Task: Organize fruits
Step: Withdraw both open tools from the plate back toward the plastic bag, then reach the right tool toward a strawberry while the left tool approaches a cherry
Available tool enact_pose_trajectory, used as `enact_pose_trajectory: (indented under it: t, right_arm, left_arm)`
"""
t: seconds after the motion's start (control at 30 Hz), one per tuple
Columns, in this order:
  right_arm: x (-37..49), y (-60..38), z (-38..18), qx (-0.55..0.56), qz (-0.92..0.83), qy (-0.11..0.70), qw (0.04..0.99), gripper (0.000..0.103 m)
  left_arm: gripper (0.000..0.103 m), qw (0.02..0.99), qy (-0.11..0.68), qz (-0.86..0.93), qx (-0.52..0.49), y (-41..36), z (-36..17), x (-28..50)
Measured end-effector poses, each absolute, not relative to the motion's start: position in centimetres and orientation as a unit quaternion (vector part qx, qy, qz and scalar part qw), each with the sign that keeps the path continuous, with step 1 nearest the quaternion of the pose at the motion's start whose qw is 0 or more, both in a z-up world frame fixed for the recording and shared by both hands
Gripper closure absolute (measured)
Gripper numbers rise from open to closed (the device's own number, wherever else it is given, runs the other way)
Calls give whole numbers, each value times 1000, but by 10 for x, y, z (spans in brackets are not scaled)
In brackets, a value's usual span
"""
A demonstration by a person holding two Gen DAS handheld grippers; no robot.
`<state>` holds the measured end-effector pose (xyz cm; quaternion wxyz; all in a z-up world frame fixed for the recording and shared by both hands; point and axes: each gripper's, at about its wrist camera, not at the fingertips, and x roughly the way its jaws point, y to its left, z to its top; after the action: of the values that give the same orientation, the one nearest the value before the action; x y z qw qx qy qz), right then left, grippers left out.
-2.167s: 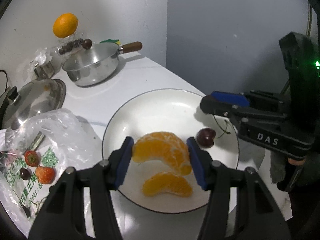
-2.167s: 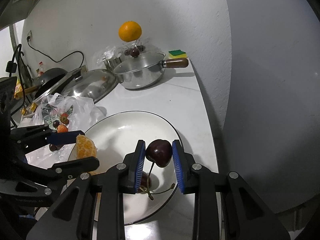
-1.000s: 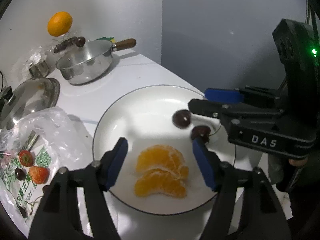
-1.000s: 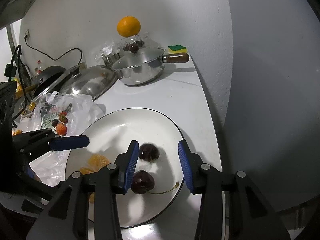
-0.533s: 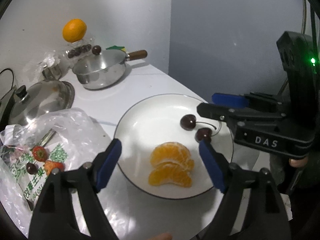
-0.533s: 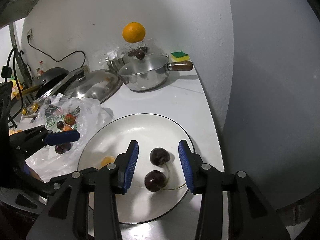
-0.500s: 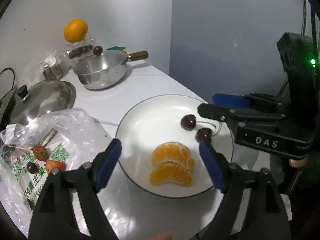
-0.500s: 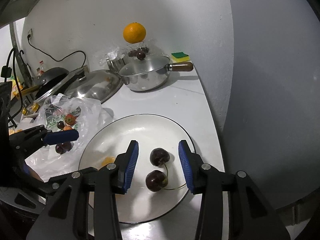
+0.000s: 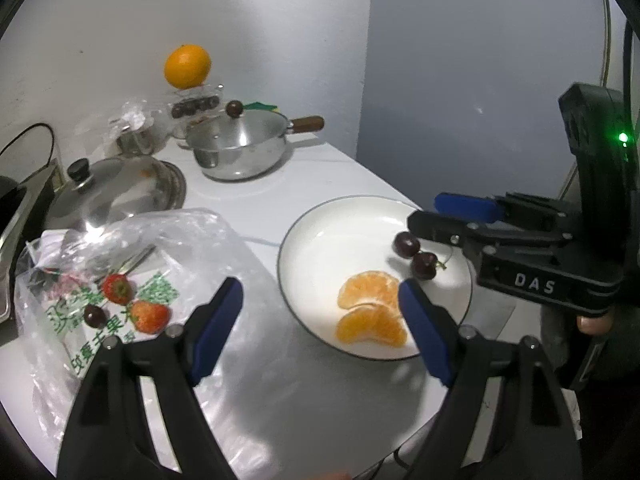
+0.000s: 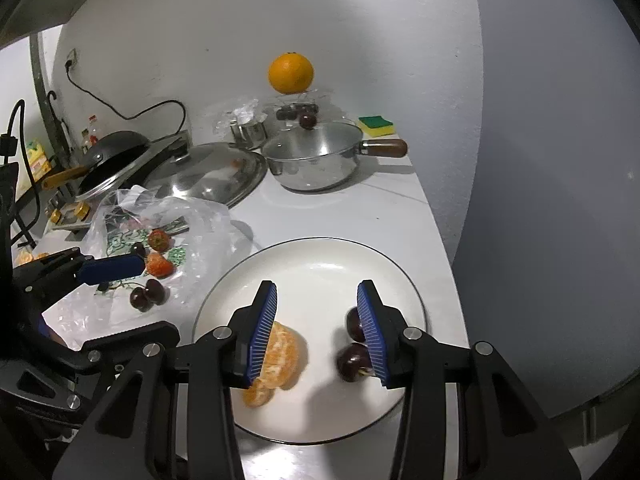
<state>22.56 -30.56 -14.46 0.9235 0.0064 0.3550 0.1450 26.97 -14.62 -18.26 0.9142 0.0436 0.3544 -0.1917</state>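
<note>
A white plate [image 9: 332,232] [image 10: 320,264] holds two orange segment pieces [image 9: 370,308] [image 10: 276,356] and two dark cherries [image 9: 416,256] [image 10: 352,344]. My left gripper [image 9: 320,320] is open and empty, above the counter between the plate and a clear plastic bag [image 9: 120,264] [image 10: 180,232] with strawberries [image 9: 134,304] [image 10: 158,252] and cherries [image 10: 146,294]. My right gripper [image 10: 316,320] is open and empty over the plate, its fingers either side of the plate's middle.
A steel pan [image 9: 240,152] [image 10: 316,160] with a wooden handle stands at the back, a pot lid [image 9: 116,192] [image 10: 208,176] beside it. A whole orange [image 9: 187,66] [image 10: 291,72] sits on a clear box of cherries. A sponge [image 10: 376,126] lies by the wall. The counter edge runs along the right.
Both grippers have let go of their fruit and drawn back. The left gripper has swung left toward the bag. The right gripper has shifted left across the plate.
</note>
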Motion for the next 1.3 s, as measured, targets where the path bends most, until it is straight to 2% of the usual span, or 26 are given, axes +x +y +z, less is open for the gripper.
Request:
enact_pose_trajectory:
  t: [1.3]
  right_arm:
    - [228, -145, -143, -64, 207, 366, 905, 59]
  left_arm:
    - [22, 939, 326, -107, -22, 14, -191, 232]
